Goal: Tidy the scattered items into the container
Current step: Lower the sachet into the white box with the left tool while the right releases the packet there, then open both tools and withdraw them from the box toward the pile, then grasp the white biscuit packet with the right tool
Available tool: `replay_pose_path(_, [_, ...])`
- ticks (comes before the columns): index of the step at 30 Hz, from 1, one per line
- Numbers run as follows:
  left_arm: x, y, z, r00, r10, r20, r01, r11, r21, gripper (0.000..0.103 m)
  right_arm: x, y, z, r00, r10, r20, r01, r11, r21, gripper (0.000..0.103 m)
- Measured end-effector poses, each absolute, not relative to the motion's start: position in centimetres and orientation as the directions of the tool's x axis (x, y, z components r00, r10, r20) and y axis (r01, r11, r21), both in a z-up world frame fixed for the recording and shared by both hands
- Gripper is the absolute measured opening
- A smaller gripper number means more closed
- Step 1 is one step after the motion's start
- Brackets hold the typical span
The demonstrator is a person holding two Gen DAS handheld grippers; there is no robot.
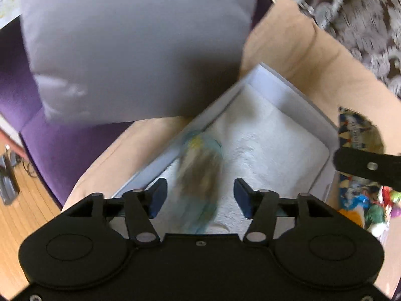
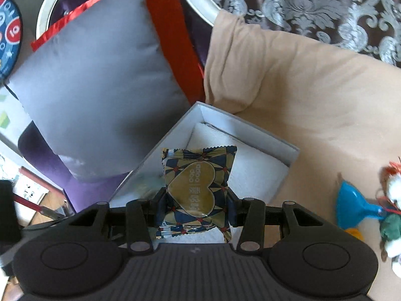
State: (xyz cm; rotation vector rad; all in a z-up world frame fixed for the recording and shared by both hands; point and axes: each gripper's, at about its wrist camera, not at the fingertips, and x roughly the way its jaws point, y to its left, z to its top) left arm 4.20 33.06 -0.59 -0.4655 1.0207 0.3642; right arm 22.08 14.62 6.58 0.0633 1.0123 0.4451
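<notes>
Left gripper (image 1: 200, 195): jaws spread, pads clear of the blurred teal-and-brown wrapped packet (image 1: 200, 175) between them, over white padding.
Right gripper (image 2: 198, 208): pinching a navy-and-gold heart-printed foil sachet (image 2: 198, 188) above the box.
Shallow grey cardboard box (image 2: 250, 128): on beige cloth (image 2: 313, 100); grey cushion (image 2: 100, 87) against one rim.
Open room: bare beige cloth beyond the far rim.

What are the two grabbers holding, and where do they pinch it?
The right gripper pinches a blue-and-gold snack packet by its two side edges, over the white box. The left gripper is open and holds nothing; a blurry packet lies between its fingers.
</notes>
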Motion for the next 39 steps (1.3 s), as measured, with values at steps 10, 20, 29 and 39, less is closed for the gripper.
replay_pose_path(10, [0.8, 30.6, 2.6, 0.555, 0.15, -0.818, -0.48, 0.861, -0.167, 0.068, 19.6, 7.3, 7.6, 0.524, 0.443, -0.727, -0.277, 0.896, 0.347, 0.06])
replay_pose_path(20, [2.1, 17.8, 2.9, 0.585, -0.031, -0.811, -0.209, 0.96, -0.187, 0.078, 9.7, -14.9, -0.6, 0.529, 0.167, -0.832, 0.206, 0.926, 0.317, 0.064])
replay_pose_path(29, [4.9, 5.0, -0.9, 0.517, -0.159, -0.841, -0.04, 0.977, -0.209, 0.078, 1.3, -26.8, -9.3, 0.4, 0.043, -0.915, 0.505, 0.823, 0.26, 0.063])
replay_pose_path(39, [8.5, 0.4, -5.4, 0.483, 0.0, -0.876, -0.112, 0.992, -0.061, 0.081, 6.5, -27.9, -8.2, 0.483, 0.014, -0.875, 0.459, 0.848, 0.266, 0.063])
